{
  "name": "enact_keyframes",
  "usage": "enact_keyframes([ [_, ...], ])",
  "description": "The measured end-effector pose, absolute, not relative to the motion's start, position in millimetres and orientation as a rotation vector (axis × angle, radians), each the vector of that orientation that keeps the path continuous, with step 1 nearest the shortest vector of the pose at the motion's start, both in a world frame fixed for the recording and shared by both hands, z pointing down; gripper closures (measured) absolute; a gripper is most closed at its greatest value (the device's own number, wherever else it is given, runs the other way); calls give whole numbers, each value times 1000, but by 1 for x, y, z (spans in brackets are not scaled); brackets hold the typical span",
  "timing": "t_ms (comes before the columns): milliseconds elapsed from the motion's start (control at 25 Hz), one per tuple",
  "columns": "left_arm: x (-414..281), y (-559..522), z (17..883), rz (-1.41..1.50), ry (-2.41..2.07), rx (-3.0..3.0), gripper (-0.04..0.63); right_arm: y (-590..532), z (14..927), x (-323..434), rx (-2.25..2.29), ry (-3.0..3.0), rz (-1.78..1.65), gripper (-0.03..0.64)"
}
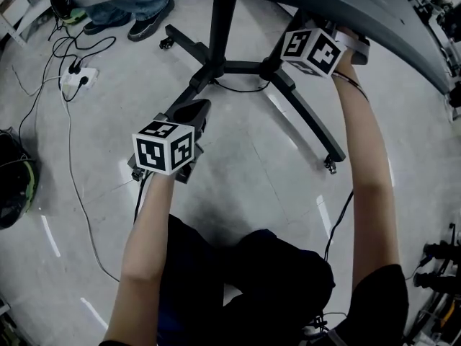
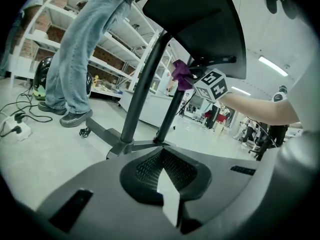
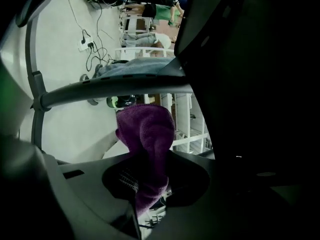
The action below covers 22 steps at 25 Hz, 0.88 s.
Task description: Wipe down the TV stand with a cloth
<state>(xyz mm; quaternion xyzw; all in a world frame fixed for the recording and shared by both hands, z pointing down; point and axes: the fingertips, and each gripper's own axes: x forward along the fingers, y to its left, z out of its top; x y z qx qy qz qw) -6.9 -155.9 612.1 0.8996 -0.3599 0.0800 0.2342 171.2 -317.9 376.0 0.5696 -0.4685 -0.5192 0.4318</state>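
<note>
Purple cloth [image 3: 146, 134] pinched between right gripper [image 3: 145, 199] fingers, apparently touching stand [image 3: 115, 86].

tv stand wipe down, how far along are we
Done: no wiped patch shows, so can't tell. In hand: right gripper holds the cloth up by the post, under the screen; left gripper is empty. To do: likely the legs on the floor.

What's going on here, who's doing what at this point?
A person works on a wheeled TV stand with two handheld grippers. The right gripper is shut on a purple cloth, held up at the stand's post just under the screen. The left gripper, shut and empty, hangs lower, pointing at the stand's base. A bystander stands beyond it.
</note>
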Motion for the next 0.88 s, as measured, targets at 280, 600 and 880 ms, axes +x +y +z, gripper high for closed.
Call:
enact_keyframes([
  [280, -6, -156, 613, 226, -989, 2466, 588, -325, 407, 176, 1403, -1187, -1240, 499],
  [600, -7, -156, 616, 237, -995, 2464, 588, -329, 447, 177, 1361, -1201, -1193, 499],
  [880, -6, -155, 618, 249, -997, 2467, 588, -329, 484, 180, 1335, -1221, -1147, 499],
])
